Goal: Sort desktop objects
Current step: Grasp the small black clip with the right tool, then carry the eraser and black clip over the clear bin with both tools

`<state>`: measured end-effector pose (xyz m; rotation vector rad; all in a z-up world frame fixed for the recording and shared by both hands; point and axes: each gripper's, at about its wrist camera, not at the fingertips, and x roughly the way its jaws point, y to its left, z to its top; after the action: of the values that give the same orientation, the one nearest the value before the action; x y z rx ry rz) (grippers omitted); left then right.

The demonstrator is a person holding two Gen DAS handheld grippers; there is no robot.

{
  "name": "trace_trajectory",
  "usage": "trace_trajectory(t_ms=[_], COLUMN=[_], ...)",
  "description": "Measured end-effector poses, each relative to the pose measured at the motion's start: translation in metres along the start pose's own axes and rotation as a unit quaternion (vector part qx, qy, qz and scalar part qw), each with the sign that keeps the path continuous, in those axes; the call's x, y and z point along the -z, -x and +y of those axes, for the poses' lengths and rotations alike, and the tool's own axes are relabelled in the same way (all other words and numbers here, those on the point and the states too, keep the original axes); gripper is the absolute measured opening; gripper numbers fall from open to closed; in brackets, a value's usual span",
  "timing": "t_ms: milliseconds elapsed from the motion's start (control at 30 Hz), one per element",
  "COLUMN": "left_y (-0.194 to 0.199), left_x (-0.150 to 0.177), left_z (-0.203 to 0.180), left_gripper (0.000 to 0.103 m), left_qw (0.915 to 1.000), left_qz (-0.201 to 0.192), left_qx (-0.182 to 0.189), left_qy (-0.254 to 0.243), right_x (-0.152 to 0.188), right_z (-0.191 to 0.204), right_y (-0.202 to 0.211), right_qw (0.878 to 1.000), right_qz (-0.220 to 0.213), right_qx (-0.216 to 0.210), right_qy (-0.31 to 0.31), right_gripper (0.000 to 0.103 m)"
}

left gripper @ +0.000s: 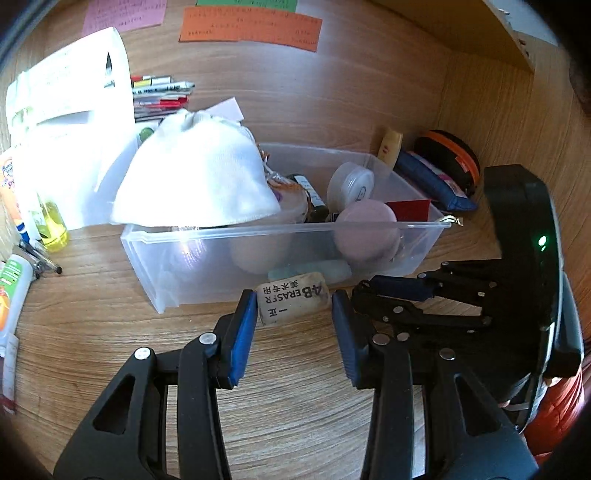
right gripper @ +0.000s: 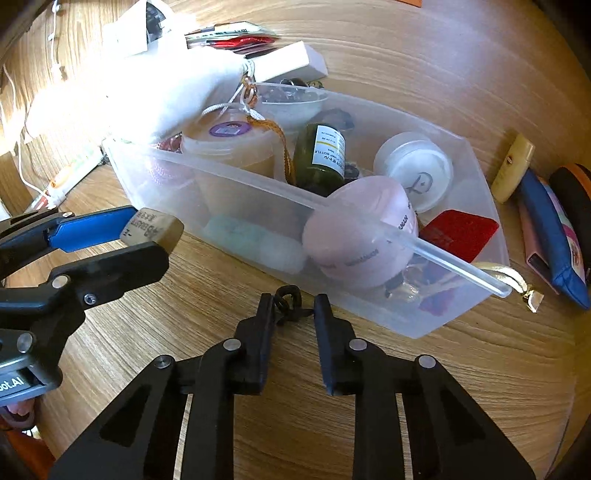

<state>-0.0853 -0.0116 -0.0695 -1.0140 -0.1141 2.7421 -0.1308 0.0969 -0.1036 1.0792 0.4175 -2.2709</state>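
Observation:
A clear plastic bin (left gripper: 280, 258) stands on the wooden desk, holding a white cloth bag (left gripper: 199, 173), a pink round case (left gripper: 369, 229), a white round jar (left gripper: 351, 184) and a dark bottle (right gripper: 325, 155). My left gripper (left gripper: 294, 306) is shut on a worn 4B eraser (left gripper: 293, 301), held just in front of the bin's near wall; it also shows in the right wrist view (right gripper: 151, 229). My right gripper (right gripper: 293, 306) is shut on a small black hair tie (right gripper: 288, 302), close to the bin's near wall (right gripper: 258, 236).
Pens, tubes and a yellow bottle (left gripper: 53, 225) lie at the left. A blue pouch (left gripper: 432, 177), a black-and-orange case (left gripper: 450, 155) and a cream tube (left gripper: 389, 147) sit right of the bin. Sticky notes (left gripper: 251, 27) lie at the back. A white paper bag (left gripper: 70, 122) stands left.

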Motion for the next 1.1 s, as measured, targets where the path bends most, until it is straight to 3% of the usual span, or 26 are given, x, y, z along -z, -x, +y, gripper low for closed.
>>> trace_trajectory(t_ms=[233,467,733,1100], left_y=[0.009,0.024,0.016,-0.019], left_x=[-0.005,-0.023,-0.043,-0.053], left_z=[0.003,-0.002,-0.014,-0.020], left_gripper=[0.041,0.041,0.041,0.041], left_qw=[0.9999,0.9995,0.9991,0.9998], left_qz=[-0.010,-0.032,-0.042,-0.017], left_qx=[-0.007,0.007,0.011,0.014], left_qy=[0.001,0.005,-0.002,-0.002], right_x=[0.001,-0.002,-0.004,-0.016], right_z=[-0.012,-0.032,-0.061,-0.077], right_y=[0.038,0.069,0.075,0.060], right_qw=[0.998,0.994,0.993,0.992], right_qz=[-0.046,-0.098,-0.103,-0.115], right_qx=[-0.023,-0.017,-0.011,0.013], right_qy=[-0.027,-0.035,-0.056,-0.058], right_gripper=[0.020,0.020,0.020,0.020])
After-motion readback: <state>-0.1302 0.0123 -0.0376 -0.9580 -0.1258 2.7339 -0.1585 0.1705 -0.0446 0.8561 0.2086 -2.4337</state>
